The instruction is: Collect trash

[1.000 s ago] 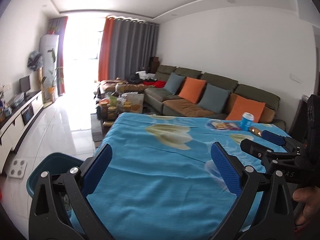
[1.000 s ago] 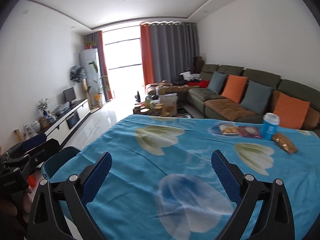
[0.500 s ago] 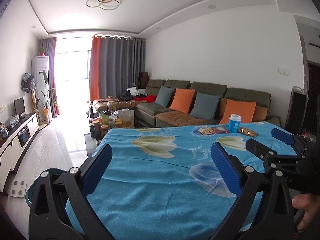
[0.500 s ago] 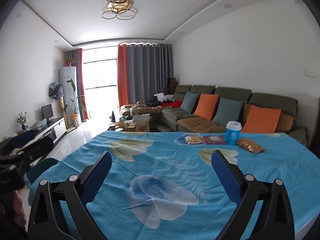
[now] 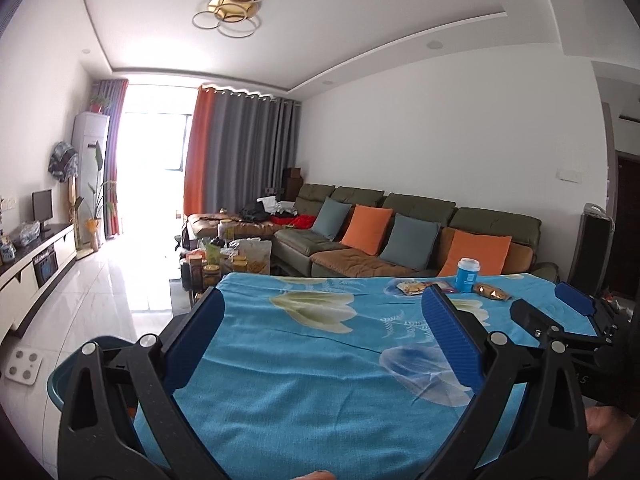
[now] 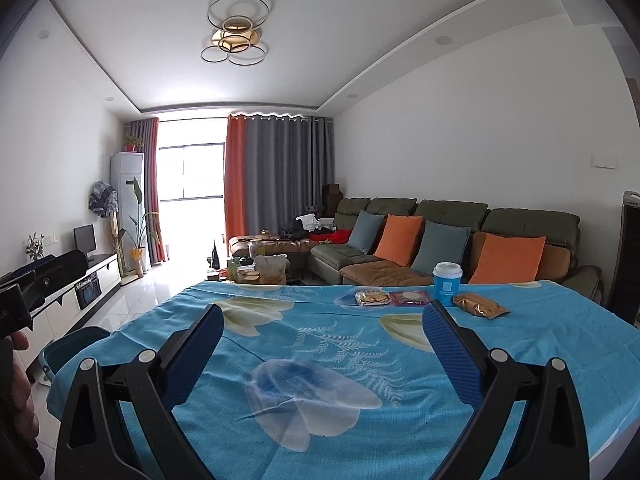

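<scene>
Both views tilting up and levelling since earlier; trash now sitting nearer frame centre. Left gripper (image 5: 322, 336) and right gripper (image 6: 323, 340) hovering spread apart, empty, ready to reach. Cup (image 6: 447, 283) and wrappers (image 6: 479, 305) waiting at table's (image 6: 280, 344) far edge; bin (image 5: 70, 376) standing floor-left for drop-off.

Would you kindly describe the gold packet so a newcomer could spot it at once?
Start at the blue floral tablecloth and look to its far side, before the sofa. Right of the blue paper cup with a white lid lies the crinkled gold foil packet, the row's only metallic, opaque wrapper.
</scene>
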